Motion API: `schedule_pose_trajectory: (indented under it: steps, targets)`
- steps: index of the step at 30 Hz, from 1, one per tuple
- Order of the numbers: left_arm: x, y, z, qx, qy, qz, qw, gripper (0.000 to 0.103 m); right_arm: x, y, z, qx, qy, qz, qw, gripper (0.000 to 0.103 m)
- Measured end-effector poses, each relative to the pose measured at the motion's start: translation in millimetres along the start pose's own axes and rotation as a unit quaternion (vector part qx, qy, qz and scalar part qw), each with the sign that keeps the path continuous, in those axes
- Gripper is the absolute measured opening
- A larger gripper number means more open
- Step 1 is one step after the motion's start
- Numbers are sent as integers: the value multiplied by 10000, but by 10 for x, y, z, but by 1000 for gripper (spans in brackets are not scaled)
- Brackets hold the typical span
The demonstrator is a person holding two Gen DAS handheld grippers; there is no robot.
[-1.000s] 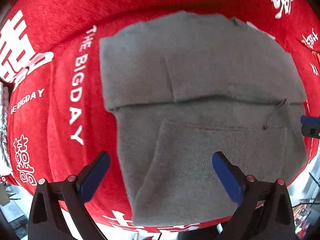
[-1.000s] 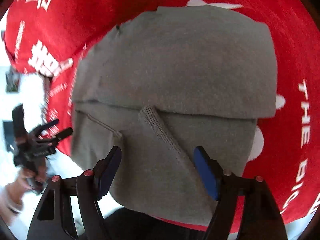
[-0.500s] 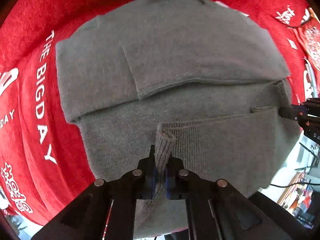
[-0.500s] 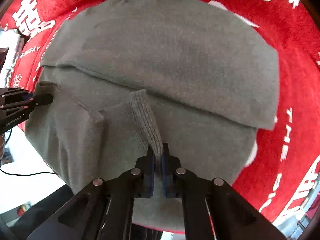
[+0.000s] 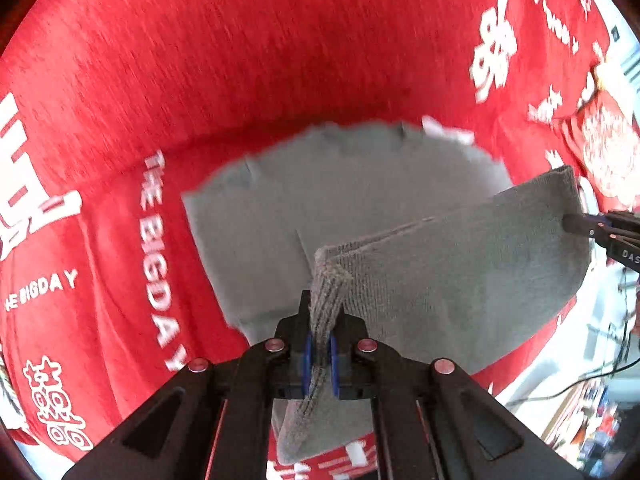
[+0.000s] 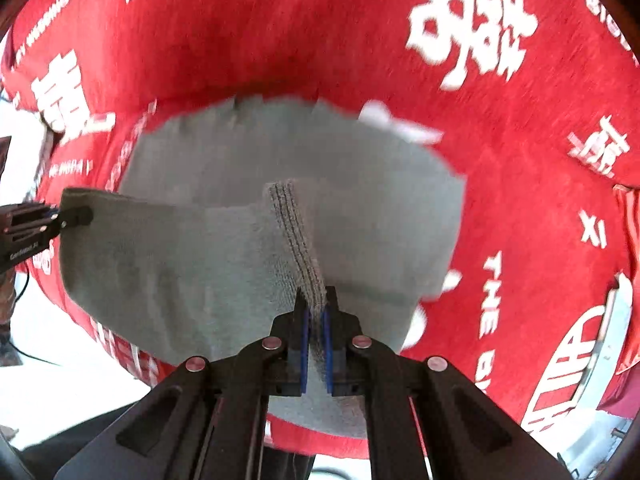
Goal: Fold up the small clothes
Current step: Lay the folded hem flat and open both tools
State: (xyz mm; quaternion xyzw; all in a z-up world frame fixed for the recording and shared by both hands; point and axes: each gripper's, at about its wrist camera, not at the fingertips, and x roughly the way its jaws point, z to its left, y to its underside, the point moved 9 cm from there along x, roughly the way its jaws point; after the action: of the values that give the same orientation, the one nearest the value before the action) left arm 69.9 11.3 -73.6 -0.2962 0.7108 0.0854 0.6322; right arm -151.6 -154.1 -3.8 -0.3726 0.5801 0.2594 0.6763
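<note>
grey sweater (image 5: 440, 280) hem, pinched by left tongs (image 5: 320, 354) and right tongs (image 6: 315, 330) moments after closing, was lifted for folding.

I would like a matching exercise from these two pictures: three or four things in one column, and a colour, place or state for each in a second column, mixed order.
Things:
1. left gripper
2. grey knit garment
3. red cloth
4. finger pads

Descriptions:
A. blue
B. covered with white printed letters
C. shut on a ribbed corner
D. near edge lifted, far part lying flat

Pairs: 1-C, 2-D, 3-B, 4-A
</note>
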Motion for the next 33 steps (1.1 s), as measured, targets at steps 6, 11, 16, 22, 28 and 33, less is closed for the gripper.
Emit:
schedule_pose_trajectory:
  steps: [6, 11, 16, 22, 28, 33]
  targets:
    - [151, -643, 216, -127, -229, -422, 9988, 7, 124, -557, -181, 120, -30, -275, 9995, 6]
    - [710, -991, 333, -232, -497, -350, 9979, 7, 687, -859, -382, 432, -93, -65, 9990, 6]
    - [1283, -1130, 443, -335, -871, -119, 9956, 7, 1326, -1021, -630, 753, -21, 271, 9968, 6]
    - [1729, -1030, 555, -316, -1237, 219, 9916, 8, 1792, -994, -721, 1015, -7, 479, 9937, 6]
    - [1598, -1028, 709, -473, -1741, 208, 9834, 40, 1696, -995, -826, 947, 413, 512, 9933, 28]
    - [1194, -728, 733, -654, -1430, 237, 9873, 57, 1339, -798, -807, 1225, 45, 285, 9921, 31]
